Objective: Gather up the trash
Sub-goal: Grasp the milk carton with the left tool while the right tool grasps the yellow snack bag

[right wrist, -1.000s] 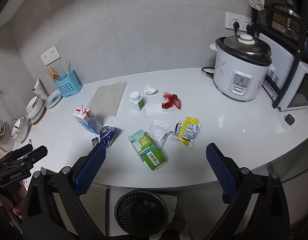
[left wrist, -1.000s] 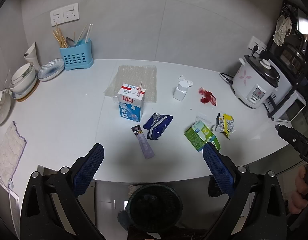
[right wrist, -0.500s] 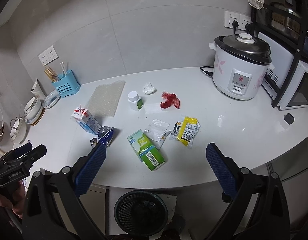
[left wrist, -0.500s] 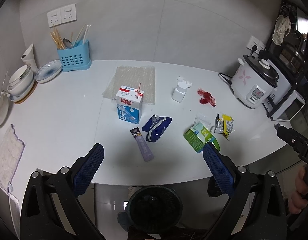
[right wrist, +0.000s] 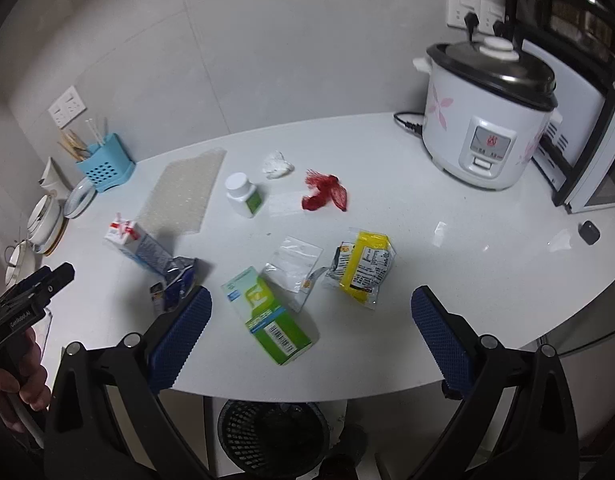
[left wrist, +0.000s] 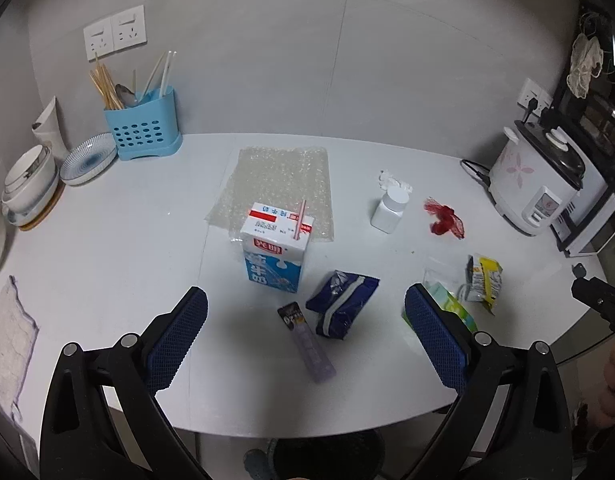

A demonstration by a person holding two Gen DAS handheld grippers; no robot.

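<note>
both grippers have moved in over the white counter (left wrist: 107, 248) since a second ago. left gripper (left wrist: 307, 328) gapes wide near the milk carton (left wrist: 276, 252); right gripper (right wrist: 311, 328) gapes wide above the green box (right wrist: 271, 320), empty.

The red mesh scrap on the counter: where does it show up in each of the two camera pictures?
Left wrist view: red mesh scrap, right of centre, just right of the white pill bottle.
Right wrist view: red mesh scrap, centre, upper half.
Shared landmark: the white pill bottle to its left.

Black-framed left tongs (left wrist: 305, 332) and right tongs (right wrist: 311, 334) — blue cross-hatched pads, silver screws, bare-skinned hand.
</note>
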